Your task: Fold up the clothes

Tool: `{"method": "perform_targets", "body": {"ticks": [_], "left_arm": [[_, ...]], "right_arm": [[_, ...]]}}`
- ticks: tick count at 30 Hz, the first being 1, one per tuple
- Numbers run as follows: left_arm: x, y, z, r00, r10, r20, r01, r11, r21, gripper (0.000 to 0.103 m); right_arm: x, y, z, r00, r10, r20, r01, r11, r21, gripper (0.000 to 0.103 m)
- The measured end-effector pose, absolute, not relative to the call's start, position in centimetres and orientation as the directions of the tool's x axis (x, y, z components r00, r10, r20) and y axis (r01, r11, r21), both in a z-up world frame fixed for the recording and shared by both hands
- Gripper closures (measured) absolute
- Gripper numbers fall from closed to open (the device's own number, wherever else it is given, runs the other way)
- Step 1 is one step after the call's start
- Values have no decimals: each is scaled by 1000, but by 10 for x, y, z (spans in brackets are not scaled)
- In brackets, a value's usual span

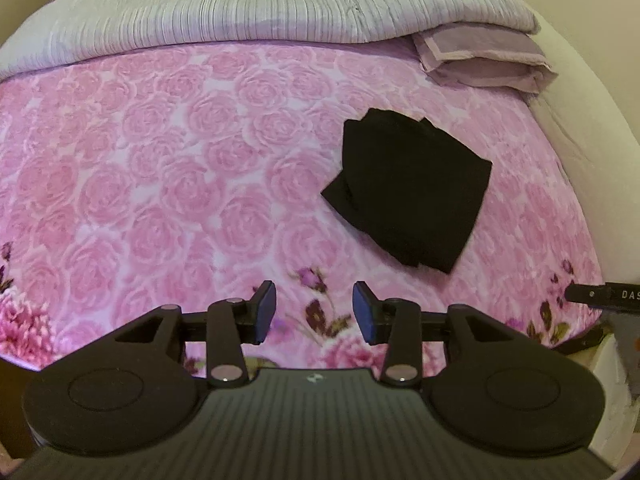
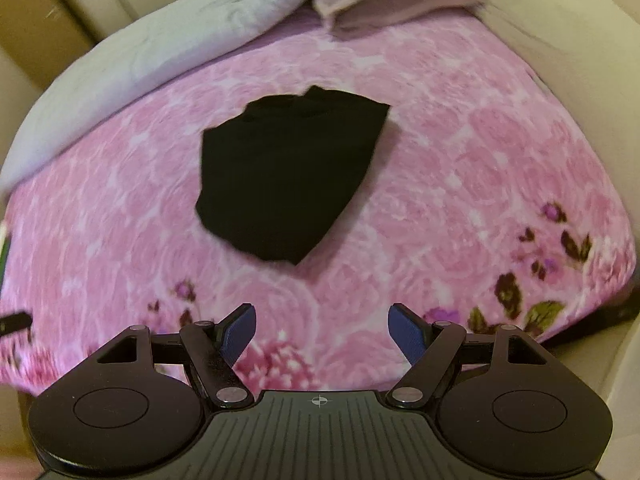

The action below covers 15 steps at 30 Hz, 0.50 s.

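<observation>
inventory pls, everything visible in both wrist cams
black garment: 1, black, folded into a compact bundle, lying on the bedspread, right of centre in the left view
bedspread: 1, pink rose print, covers the bed
quilt: 1, pale grey-lilac, ribbed, bunched along the far edge
folded cloth: 1, mauve, far right corner, partly under the quilt
left gripper: 1, black with blue pads, open, empty, above the near edge
right gripper: 1, black with blue pads, open, empty, facing the garment

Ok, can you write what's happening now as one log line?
black garment: folded, on pink bedspread | left tool: open, empty | right tool: open, empty
</observation>
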<state>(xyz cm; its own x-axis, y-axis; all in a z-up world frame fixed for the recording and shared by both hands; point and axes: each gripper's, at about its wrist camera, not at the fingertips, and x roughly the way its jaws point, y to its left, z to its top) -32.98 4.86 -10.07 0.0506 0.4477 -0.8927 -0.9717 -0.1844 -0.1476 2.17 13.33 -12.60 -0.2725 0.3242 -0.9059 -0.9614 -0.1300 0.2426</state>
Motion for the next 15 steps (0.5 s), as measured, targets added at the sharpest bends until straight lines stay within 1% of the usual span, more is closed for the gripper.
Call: {"method": "perform_targets", "body": {"ticks": [3,6,10,15], "left_arm": [[-346,66,-118,72,429,-900,-966,-193,-170,64],[-356,83,-136,98,392,-915,-952,-232,-201,63],[-348,113,-160,106,359,-927,-936,-277,-215,62],[-337,151,-191,119,318,-941,-915,-333,-228,62]], "right_arm": [[30,144,-140,-276,331,-902,-960,-54,274,27],[44,153,-160,-257,301,-919,-961,23,276,27],[67,172,-182,-234,250,-940,-959,102,266,27],[92,226,-204,-228,203,-952,-956,140,259,27]]}}
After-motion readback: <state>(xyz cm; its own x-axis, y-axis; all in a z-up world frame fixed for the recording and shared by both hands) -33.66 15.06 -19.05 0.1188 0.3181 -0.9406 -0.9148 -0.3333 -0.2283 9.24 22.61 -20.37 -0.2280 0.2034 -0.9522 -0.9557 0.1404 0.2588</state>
